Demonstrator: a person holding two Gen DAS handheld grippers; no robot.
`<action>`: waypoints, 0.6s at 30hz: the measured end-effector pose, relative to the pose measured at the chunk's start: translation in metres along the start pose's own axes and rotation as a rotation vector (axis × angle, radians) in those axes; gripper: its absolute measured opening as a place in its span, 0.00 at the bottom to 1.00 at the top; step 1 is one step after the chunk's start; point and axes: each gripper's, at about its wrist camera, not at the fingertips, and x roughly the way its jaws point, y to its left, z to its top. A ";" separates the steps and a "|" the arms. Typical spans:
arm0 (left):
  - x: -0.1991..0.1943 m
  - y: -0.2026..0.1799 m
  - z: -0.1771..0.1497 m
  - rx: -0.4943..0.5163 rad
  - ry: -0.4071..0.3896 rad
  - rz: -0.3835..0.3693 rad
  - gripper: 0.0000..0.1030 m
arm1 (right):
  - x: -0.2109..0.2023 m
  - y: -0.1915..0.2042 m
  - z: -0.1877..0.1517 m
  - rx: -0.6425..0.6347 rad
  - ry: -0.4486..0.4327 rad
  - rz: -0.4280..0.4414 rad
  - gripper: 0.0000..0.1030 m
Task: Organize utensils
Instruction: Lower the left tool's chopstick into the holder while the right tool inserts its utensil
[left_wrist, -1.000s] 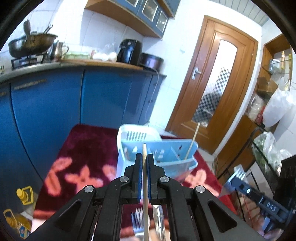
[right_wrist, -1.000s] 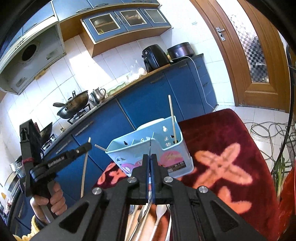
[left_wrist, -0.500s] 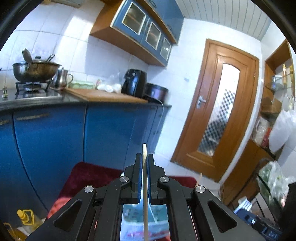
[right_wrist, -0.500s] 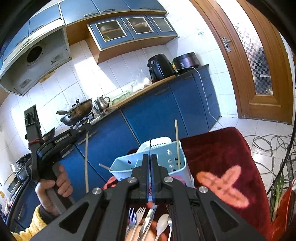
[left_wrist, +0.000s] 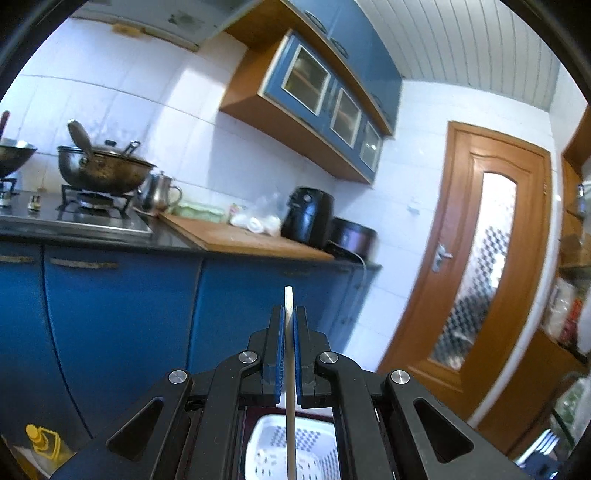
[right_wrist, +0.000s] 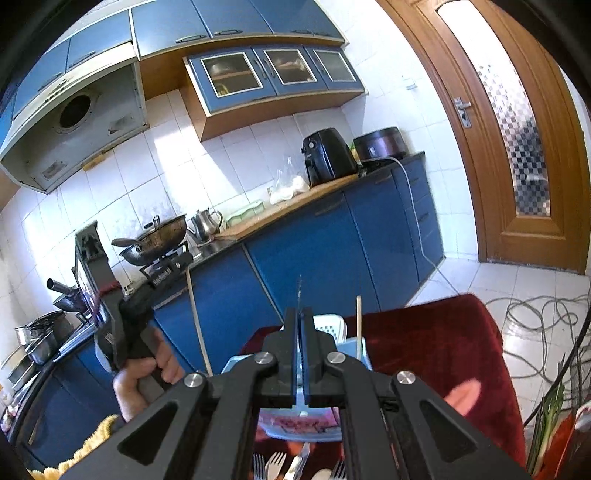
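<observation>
Open air stands above the pale blue utensil basket (right_wrist: 347, 354), save one upright chopstick (right_wrist: 358, 325) at its right; blue cabinets (right_wrist: 317, 251) close off the space behind.

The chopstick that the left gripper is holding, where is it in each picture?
Left wrist view: the chopstick runs straight up the bottom middle, pinched in the left gripper.
Right wrist view: it slants at the left, hanging below the left gripper.
Shared landmark: the black air fryer on the counter.
</observation>
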 end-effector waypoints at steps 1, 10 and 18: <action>0.003 0.001 -0.002 -0.004 -0.013 0.015 0.04 | 0.001 0.001 0.002 -0.005 -0.008 -0.002 0.03; 0.012 0.003 -0.035 0.024 -0.048 0.060 0.04 | 0.030 -0.004 0.006 -0.006 -0.003 -0.026 0.03; 0.007 0.000 -0.048 0.056 -0.077 0.077 0.04 | 0.050 -0.014 -0.001 -0.012 0.026 -0.063 0.03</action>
